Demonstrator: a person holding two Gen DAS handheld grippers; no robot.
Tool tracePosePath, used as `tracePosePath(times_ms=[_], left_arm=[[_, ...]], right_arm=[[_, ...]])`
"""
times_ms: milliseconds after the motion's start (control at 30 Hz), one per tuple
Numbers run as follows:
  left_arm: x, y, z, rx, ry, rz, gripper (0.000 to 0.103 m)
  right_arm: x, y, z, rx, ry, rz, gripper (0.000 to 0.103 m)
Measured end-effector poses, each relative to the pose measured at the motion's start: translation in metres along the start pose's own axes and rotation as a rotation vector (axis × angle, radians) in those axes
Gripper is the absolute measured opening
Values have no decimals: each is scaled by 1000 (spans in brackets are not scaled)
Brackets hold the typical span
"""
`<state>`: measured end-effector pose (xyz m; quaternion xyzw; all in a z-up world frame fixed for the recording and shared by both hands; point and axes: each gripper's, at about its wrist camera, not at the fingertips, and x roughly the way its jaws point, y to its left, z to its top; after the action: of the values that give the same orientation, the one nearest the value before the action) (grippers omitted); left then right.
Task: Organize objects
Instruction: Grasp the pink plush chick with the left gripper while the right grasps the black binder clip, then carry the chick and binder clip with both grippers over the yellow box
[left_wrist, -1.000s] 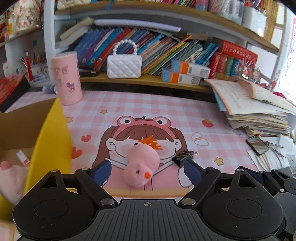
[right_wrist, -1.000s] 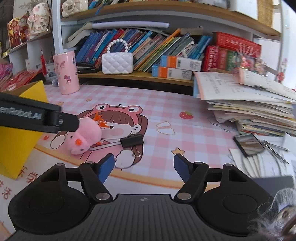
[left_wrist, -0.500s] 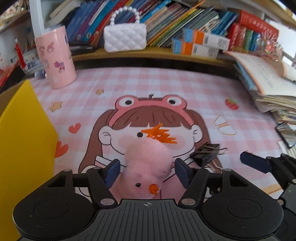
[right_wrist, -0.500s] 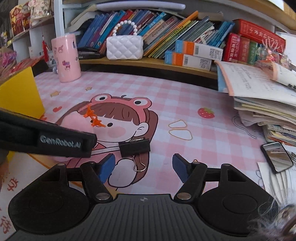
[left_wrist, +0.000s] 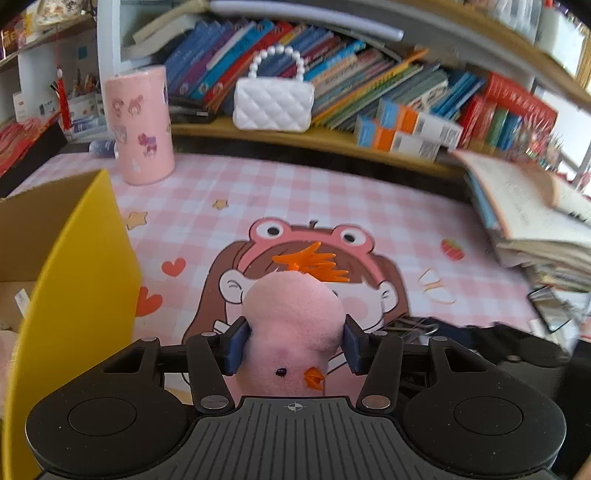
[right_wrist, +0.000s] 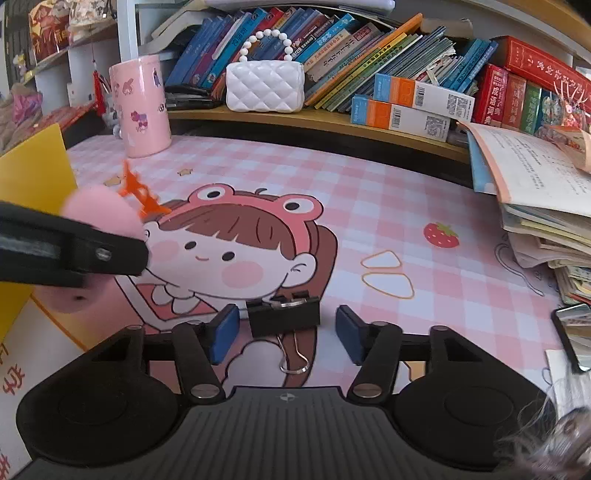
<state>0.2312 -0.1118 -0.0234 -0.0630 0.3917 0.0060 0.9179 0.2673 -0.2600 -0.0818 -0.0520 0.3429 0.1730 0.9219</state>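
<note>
Jaws closing: left gripper (left_wrist: 293, 346) squeezes one plush duck (left_wrist: 293, 325), right gripper (right_wrist: 282, 334) flanks one binder clip (right_wrist: 283, 316).

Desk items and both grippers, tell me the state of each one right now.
Pink plush chick: squeezed between the closing left gripper pads.
Black binder clip: lying on the mat, between the closing right gripper pads, not yet pressed.
Yellow cardboard box: open.
White quilted purse: upright on the shelf.

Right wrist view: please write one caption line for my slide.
Right gripper fingers closing around a black binder clip on the pink cartoon mat, not yet touching it.
</note>
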Motion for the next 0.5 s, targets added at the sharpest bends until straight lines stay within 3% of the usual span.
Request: tracePosePath(times_ms=[33,500], left_arm=[[-3,0,0,-2,-5,-3,50],[-53,-4,-9,13,-76,-90,50]], right_arm=[[0,0,1,-3,-4,6,41],[-49,-4,1,78,-56,-32,40]])
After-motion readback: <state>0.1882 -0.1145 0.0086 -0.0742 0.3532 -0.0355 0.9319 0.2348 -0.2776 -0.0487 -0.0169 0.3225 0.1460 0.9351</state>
